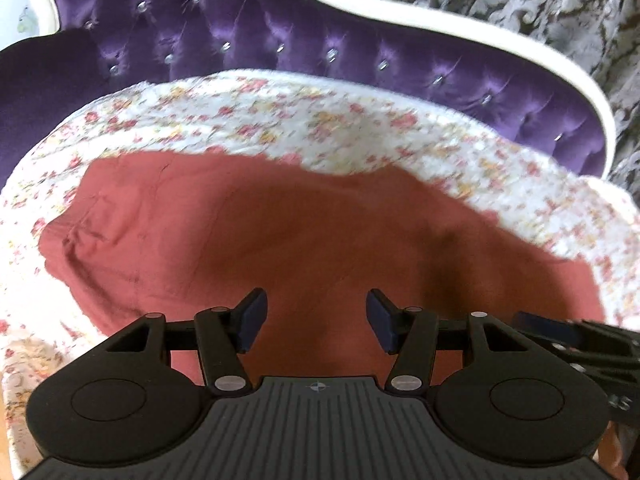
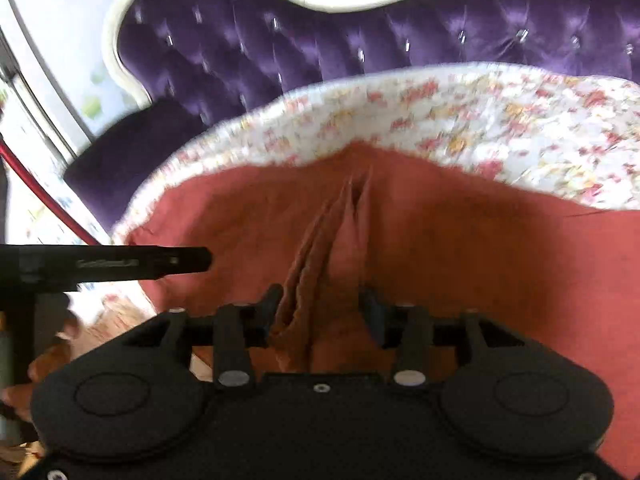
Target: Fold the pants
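Note:
Brick-red pants (image 1: 256,232) lie spread on a floral quilt (image 1: 280,120). My left gripper (image 1: 316,320) is open and empty just above the pants' near part. In the right wrist view the pants (image 2: 480,248) rise in a bunched ridge (image 2: 336,248) that runs into my right gripper (image 2: 320,312). Its jaws stand apart with the fold of cloth between them; the frame is blurred and I cannot tell whether they clamp it. The right gripper's side shows at the left view's right edge (image 1: 576,336). The left gripper's body shows at the right view's left edge (image 2: 120,264).
A purple tufted sofa back (image 1: 320,40) with a white frame (image 1: 400,8) stands behind the quilt. Patterned grey curtains (image 1: 540,0) hang at the back right. A bright window (image 2: 48,48) and a red cord (image 2: 48,200) are at the left.

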A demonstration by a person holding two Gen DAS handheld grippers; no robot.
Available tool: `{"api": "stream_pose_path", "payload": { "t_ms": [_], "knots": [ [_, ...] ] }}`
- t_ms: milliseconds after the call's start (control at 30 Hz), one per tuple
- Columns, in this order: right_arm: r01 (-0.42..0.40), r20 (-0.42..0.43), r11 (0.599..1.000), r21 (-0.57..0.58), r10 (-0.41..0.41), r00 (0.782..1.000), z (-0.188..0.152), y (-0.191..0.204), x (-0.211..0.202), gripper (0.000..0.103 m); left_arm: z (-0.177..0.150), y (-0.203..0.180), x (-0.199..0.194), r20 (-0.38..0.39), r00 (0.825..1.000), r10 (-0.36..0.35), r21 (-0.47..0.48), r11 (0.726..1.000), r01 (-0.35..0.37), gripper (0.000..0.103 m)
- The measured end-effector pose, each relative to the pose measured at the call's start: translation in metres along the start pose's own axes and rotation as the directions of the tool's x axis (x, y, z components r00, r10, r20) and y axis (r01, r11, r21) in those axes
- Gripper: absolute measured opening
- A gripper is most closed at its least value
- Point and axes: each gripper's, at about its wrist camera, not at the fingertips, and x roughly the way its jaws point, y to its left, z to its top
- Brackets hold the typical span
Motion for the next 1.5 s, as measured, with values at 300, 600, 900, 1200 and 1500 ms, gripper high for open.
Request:
{"api": "stream_pose_path", "payload": {
  "t_ms": [300,600,900,1200,1500],
  "knots": [
    [0.178,0.081,0.972,0.151,-0.192,0.978,0.002,-0.059,-0.043,0.053,0.006,-0.055,0.01,0.001,0.997,-0.077,0.086,0.993,0.076,0.054],
    [0.292,0.012,0.914,0.282,-0.307,0.951,-0.024,-0.112,-0.041,0.001,-0.038,-0.065,0.055,-0.136,0.991,0.008,0.13,0.991,0.01,0.055],
    [0.314,0.092,0.933,0.177,-0.334,0.938,-0.008,-0.088,-0.047,0.026,-0.044,-0.051,0.046,-0.086,0.996,-0.025,0.127,0.991,0.036,0.055],
    [0.227,0.052,0.974,0.009,-0.227,0.972,0.002,-0.034,0.008,0.026,-0.03,-0.012,0.034,-0.033,0.999,0.015,0.067,0.998,-0.013,0.056],
    [0.135,0.008,0.983,-0.124,-0.135,0.991,-0.004,0.025,0.048,0.027,-0.015,0.056,0.024,-0.04,0.992,0.116,-0.063,0.991,-0.118,0.056]
  ]
}}
